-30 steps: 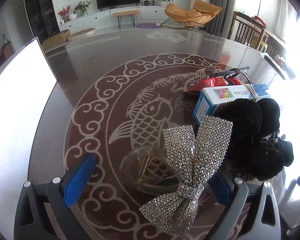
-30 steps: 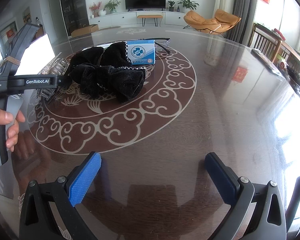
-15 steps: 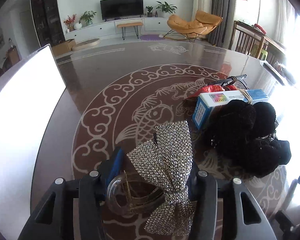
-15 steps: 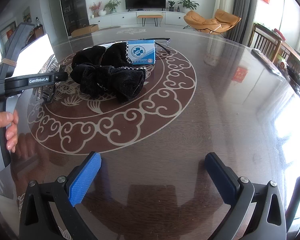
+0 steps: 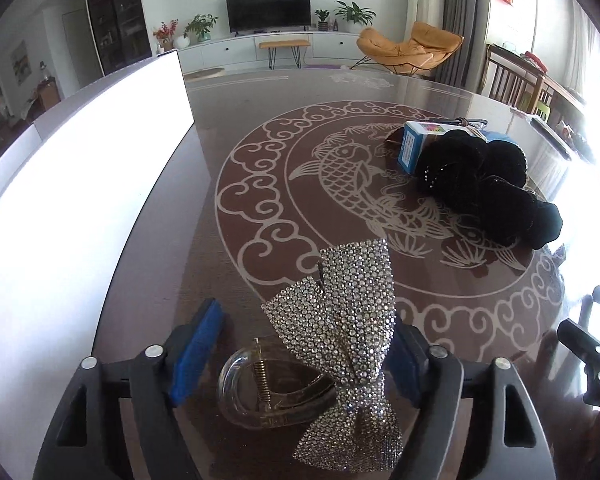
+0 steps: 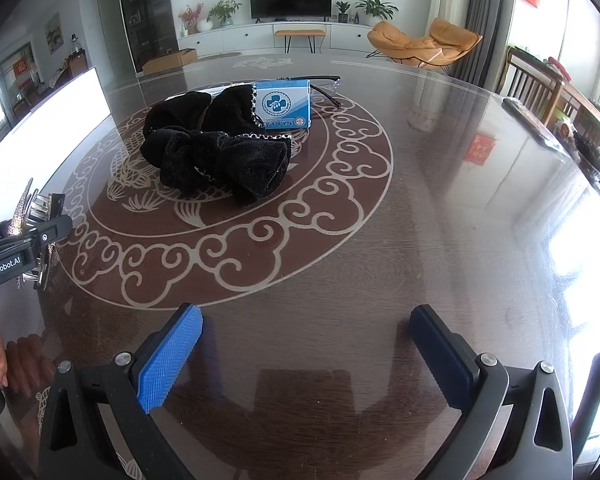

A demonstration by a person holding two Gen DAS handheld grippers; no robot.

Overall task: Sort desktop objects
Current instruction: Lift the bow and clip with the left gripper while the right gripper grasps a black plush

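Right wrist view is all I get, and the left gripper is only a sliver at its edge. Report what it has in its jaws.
Observer: The left gripper is shut on a hair clip that carries a silver rhinestone bow.
Operator: Describe the clip part under that bow.
Observer: It is clear curved plastic, with a metal spring showing through it.
Operator: Say which way the bow points.
Observer: Two of its tails point forward, toward the fish pattern on the table. The knot sits back between the jaws.
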